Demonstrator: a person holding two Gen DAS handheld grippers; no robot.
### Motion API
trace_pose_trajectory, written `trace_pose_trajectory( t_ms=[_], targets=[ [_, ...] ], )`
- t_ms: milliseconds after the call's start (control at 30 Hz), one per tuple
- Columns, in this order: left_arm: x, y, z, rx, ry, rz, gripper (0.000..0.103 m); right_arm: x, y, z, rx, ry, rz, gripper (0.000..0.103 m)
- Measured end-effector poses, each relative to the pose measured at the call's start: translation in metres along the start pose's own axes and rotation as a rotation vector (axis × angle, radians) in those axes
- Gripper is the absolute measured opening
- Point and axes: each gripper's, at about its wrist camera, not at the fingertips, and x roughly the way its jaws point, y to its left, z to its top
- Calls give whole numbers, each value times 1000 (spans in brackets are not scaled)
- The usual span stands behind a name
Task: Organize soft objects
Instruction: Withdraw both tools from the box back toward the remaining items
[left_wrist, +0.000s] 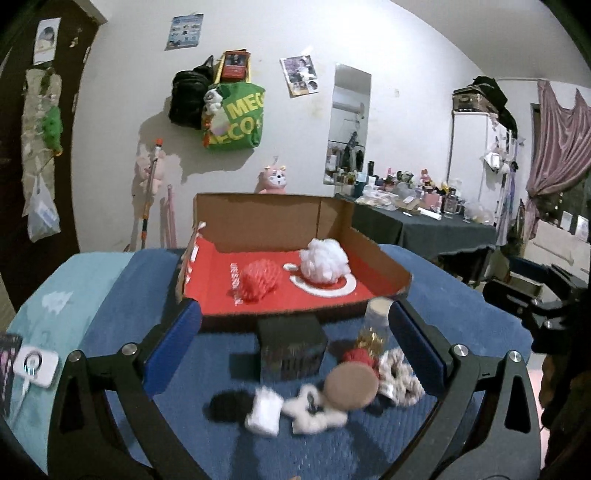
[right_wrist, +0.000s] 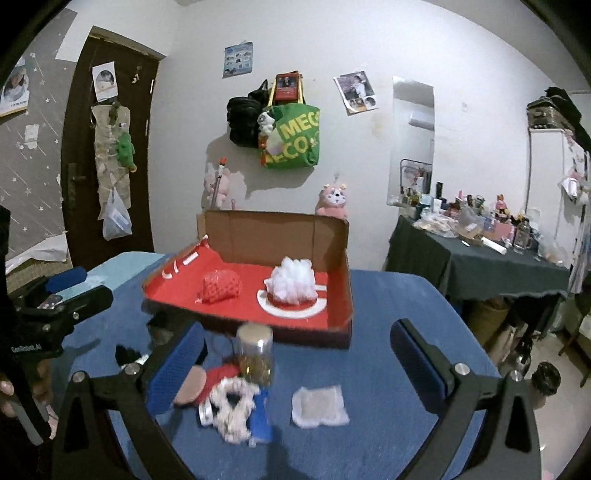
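While both claws hang open and empty above the blue table (right_wrist: 388, 295), the sorting looks partly done: the cardboard box (left_wrist: 380, 258), red inside, already holds a red knitted pouch (left_wrist: 255, 282) and a white fluffy puff (left_wrist: 325, 260), and a cluster of small things lies in front of it, waiting. My guess is that the step in hand is choosing the next soft piece to carry into the box.

Seen from the left gripper (left_wrist: 293, 332), spread wide with nothing between its blue pads, the heap sits just below and ahead: a dark box (left_wrist: 291, 349), a clear jar (left_wrist: 375, 325) with gold contents, a round tan puff (left_wrist: 351, 386), a patterned scrunchie (left_wrist: 400, 376), a white fuzzy scrunchie (left_wrist: 314, 410) and a small white pad (left_wrist: 264, 411). The jar and dark box look hard and probably stay out.

The right gripper (right_wrist: 297, 343) is equally wide and holds nothing; a flat white cotton square (right_wrist: 319, 406) lies alone between its fingers, slightly below. That seems the easiest pick: lowering, closing gently on the thin pad, then lifting over the box's front wall.
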Motion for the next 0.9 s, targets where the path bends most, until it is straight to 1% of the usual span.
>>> trace_pose_trajectory(
  t_ms=[200,267,367,467,700,900],
  targets=[
    [-11,-6,-36,15,-10,45,103,-1,12,-40,26,-4,5,103],
    [-13,-7,-46,16,-9,61,103,2,15,-50,41,4,7,103],
    [-14,-6,-56,4,-10,61,103,7,18,-64,53,10,4,103],
    [-11,-7,-66,13,-3,76,103,14,21,-76,55,28,-5,103],
    [5,-2,-92,-6,72,81,103,30,21,-96,68,93,-10,103],
    [17,-1,-104,-3,118,82,103,37,22,-106,64,119,-6,103]
  ],
)
